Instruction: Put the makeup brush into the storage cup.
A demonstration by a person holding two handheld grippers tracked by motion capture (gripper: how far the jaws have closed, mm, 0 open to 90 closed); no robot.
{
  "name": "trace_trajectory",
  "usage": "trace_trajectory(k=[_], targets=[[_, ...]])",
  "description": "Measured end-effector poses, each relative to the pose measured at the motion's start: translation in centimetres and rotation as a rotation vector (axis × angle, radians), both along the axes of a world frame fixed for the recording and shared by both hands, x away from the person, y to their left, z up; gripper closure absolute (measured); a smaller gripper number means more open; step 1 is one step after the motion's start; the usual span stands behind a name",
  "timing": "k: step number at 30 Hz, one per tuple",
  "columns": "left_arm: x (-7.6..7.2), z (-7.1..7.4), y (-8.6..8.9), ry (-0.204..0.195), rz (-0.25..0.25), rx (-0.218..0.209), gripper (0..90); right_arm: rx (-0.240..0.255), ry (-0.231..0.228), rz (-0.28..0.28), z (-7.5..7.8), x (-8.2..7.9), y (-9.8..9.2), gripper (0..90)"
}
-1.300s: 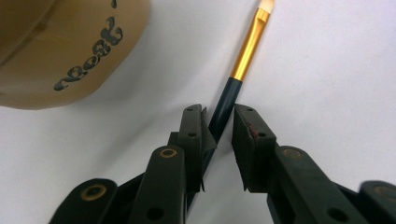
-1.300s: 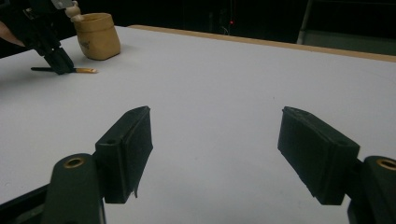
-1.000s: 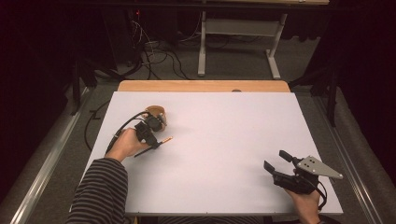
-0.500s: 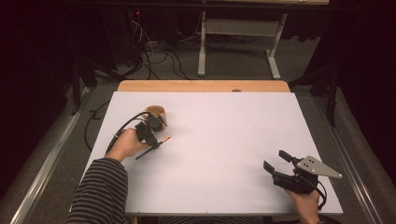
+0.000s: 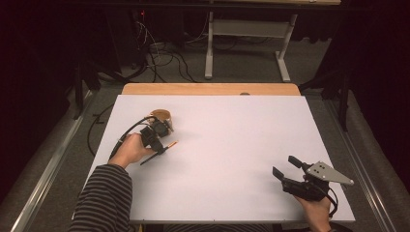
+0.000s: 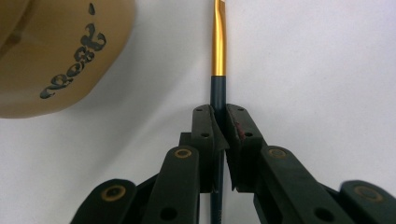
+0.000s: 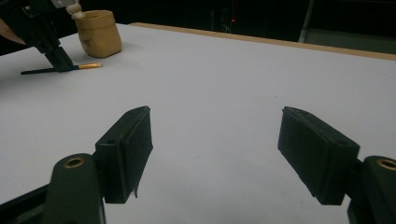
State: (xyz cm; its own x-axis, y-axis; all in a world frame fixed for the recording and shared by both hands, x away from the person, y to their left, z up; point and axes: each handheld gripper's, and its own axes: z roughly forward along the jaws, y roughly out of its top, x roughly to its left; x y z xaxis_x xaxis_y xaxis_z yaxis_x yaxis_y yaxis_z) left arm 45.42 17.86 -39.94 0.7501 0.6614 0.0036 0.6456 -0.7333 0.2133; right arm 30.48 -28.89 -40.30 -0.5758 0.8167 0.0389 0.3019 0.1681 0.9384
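Note:
A thin brush [image 6: 218, 56] with a dark handle and a gold ferrule lies flat on the white table [image 5: 232, 135]. My left gripper [image 6: 220, 121] is shut on its dark handle, just behind the gold part. In the high view the left gripper [image 5: 161, 149] sits at the left of the table, with the brush [image 5: 171, 144] sticking out toward the right. A tan cup [image 5: 162, 116] with dark lettering stands just behind it. My right gripper [image 7: 215, 149] is open near the front right corner, with nothing between its jaws [image 5: 286, 167].
A wooden strip [image 5: 208, 89] runs along the table's far edge. Beyond it are a white stand [image 5: 246, 29] and cables on the dark floor. From the right gripper view the cup [image 7: 96, 32] and the brush [image 7: 86, 66] are far off at the upper left.

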Motion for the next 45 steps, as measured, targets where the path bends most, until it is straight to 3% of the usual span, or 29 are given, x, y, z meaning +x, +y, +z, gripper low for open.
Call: trace_trajectory(k=[9, 22, 36, 45], targets=[[-0.1, 0.1, 0.0, -0.008, -0.011, 0.005, 82.9, -0.004, -0.001, 0.005, 0.0, 0.1, 0.0, 28.1], [-0.4, 0.6, -0.2, -0.037, -0.016, -0.024, 83.0, -0.004, -0.004, 0.004, 0.0, 0.0, 0.0, 28.1], [-1.3, 2.2, -0.1, -0.088, -0.033, -0.098, 83.0, -0.007, -0.002, 0.002, -0.1, 0.0, 0.0, 28.1], [-2.0, 3.3, -0.4, -0.122, -0.069, -0.158, 83.0, -0.003, 0.000, 0.003, 0.0, 0.0, -0.1, 28.1]])
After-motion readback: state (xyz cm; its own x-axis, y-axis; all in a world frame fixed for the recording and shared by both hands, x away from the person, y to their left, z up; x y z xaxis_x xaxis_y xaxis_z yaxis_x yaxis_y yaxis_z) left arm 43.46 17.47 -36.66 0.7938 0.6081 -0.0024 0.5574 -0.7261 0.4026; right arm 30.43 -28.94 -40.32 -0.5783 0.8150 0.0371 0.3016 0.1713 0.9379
